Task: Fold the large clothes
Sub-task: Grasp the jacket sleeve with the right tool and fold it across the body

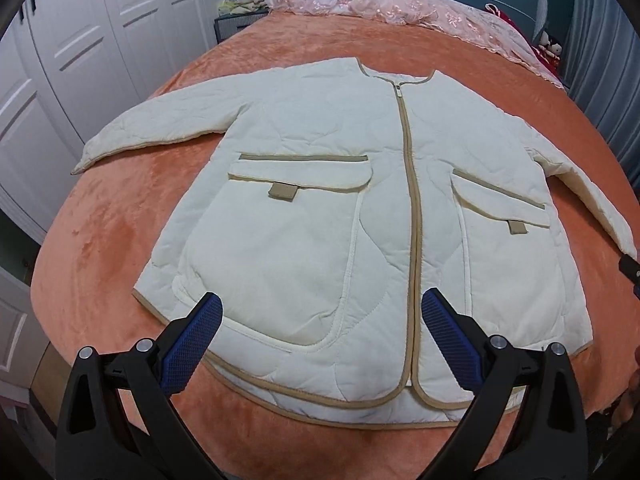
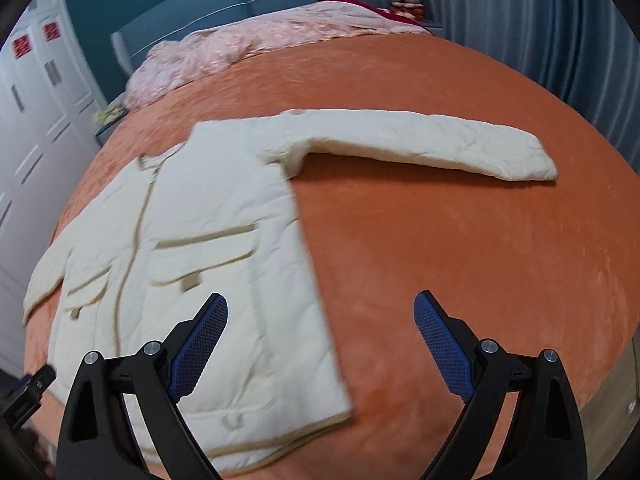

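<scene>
A cream quilted jacket (image 1: 320,184) with tan trim, a zipped front and two flap pockets lies flat, front up, on an orange bed cover (image 1: 100,216). Both sleeves are spread out to the sides. My left gripper (image 1: 320,312) is open and empty, hovering above the jacket's hem near the left pocket. In the right wrist view the jacket (image 2: 208,248) lies to the left, its right sleeve (image 2: 420,140) stretched out across the bed cover (image 2: 480,260). My right gripper (image 2: 320,312) is open and empty above the jacket's right side edge.
A pink embroidered quilt (image 1: 380,4) is bunched at the head of the bed against a teal headboard (image 2: 240,4). White wardrobe doors (image 1: 80,40) stand to the left. Grey curtains (image 2: 540,20) hang to the right. The other gripper's tip (image 1: 630,268) shows at the right edge.
</scene>
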`<state>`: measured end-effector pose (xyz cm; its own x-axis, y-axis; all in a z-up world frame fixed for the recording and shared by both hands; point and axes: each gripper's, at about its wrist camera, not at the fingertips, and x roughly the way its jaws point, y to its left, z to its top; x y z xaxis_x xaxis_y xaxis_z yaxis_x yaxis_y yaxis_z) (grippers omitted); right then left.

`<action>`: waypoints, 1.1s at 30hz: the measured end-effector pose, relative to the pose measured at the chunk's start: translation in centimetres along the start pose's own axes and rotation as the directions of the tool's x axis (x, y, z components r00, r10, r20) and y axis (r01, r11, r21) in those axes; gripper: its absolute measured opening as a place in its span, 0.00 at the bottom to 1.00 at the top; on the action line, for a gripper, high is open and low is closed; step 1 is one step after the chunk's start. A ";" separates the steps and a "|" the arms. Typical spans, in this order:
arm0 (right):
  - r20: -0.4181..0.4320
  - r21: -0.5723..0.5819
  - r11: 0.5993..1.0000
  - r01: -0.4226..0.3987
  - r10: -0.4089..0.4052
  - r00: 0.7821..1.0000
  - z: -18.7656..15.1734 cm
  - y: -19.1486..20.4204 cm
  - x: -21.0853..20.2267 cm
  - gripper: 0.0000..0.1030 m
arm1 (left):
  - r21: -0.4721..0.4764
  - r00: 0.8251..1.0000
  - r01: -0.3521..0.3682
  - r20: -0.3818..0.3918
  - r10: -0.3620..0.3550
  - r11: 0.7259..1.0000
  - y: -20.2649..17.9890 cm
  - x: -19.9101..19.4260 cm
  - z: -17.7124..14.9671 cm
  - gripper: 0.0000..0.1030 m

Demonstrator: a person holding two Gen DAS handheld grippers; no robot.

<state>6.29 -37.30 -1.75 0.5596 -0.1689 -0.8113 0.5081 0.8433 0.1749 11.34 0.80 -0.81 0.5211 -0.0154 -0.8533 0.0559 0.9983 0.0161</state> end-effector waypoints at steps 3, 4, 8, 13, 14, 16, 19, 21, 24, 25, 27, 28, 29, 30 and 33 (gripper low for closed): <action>-0.017 0.126 0.991 0.033 -0.031 0.999 3.6 -5.6 3.6 0.90 | -0.005 0.999 -0.052 -0.009 0.052 0.999 0.5 1.8 1.3 0.95; -0.016 0.179 0.983 0.040 -0.037 0.999 4.8 -7.6 4.6 0.90 | -0.006 0.998 -0.064 -0.021 0.063 0.998 0.7 2.5 1.8 0.95; 0.016 0.381 0.924 0.028 -0.037 0.999 8.2 -15.0 7.9 0.90 | -0.036 0.995 -0.078 -0.065 0.076 0.996 1.9 5.2 2.9 0.95; 0.025 0.579 0.815 0.020 -0.042 0.999 10.3 -21.6 11.7 0.90 | -0.112 0.993 -0.073 -0.099 0.062 0.991 3.4 7.7 3.9 0.95; 0.025 0.606 0.795 0.025 -0.051 0.998 10.6 -22.4 12.3 0.90 | -0.120 0.993 -0.077 -0.097 0.066 0.990 3.6 8.0 4.1 0.95; 0.033 0.638 0.770 0.028 -0.064 0.997 11.0 -23.3 13.1 0.81 | -0.119 0.993 -0.090 -0.090 0.079 0.989 3.8 8.5 4.4 0.95; 0.023 0.650 0.757 0.068 -0.108 0.994 12.4 -23.5 14.1 0.35 | -0.116 0.993 -0.098 -0.076 0.090 0.988 4.2 9.0 4.9 0.95; 0.051 0.633 0.772 0.055 -0.112 0.992 14.1 -22.1 13.9 0.12 | -0.116 0.993 -0.109 -0.068 0.101 0.987 4.4 9.1 5.2 0.95; 0.170 0.524 0.851 -0.030 -0.070 0.983 17.8 -17.1 11.5 0.09 | -0.110 0.990 -0.134 -0.052 0.129 0.985 4.9 9.0 5.6 0.95; 0.211 0.464 0.884 -0.056 -0.049 0.976 19.0 -14.5 10.5 0.09 | -0.113 0.990 -0.134 -0.049 0.129 0.984 5.2 9.0 5.7 0.95; 0.279 0.306 0.944 -0.124 0.036 0.960 21.1 -8.2 8.1 0.09 | -0.128 0.990 -0.135 -0.045 0.130 0.983 5.8 9.1 6.0 0.95; 0.304 0.217 0.962 -0.163 0.092 0.948 21.7 -4.5 6.9 0.09 | -0.139 0.990 -0.138 -0.043 0.134 0.981 6.2 9.1 6.1 0.95; 0.316 0.129 0.972 -0.195 0.146 0.937 22.0 -0.8 5.7 0.09 | -0.149 0.989 -0.143 -0.043 0.138 0.978 6.6 9.2 6.1 0.95; 0.318 0.040 0.974 -0.225 0.201 0.927 22.0 2.9 4.8 0.09 | -0.158 0.989 -0.147 -0.044 0.142 0.976 7.0 9.2 6.2 0.95; 0.263 -0.197 0.929 -0.313 0.357 0.896 20.0 13.8 3.5 0.09 | -0.192 0.989 -0.147 -0.043 0.141 0.970 8.1 9.3 6.3 0.95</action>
<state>28.37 -36.45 9.00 0.8552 0.0161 -0.5181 0.1681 0.9369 0.3065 22.01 8.40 -5.31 0.4871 0.1280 -0.8639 -0.1861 0.9817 0.0405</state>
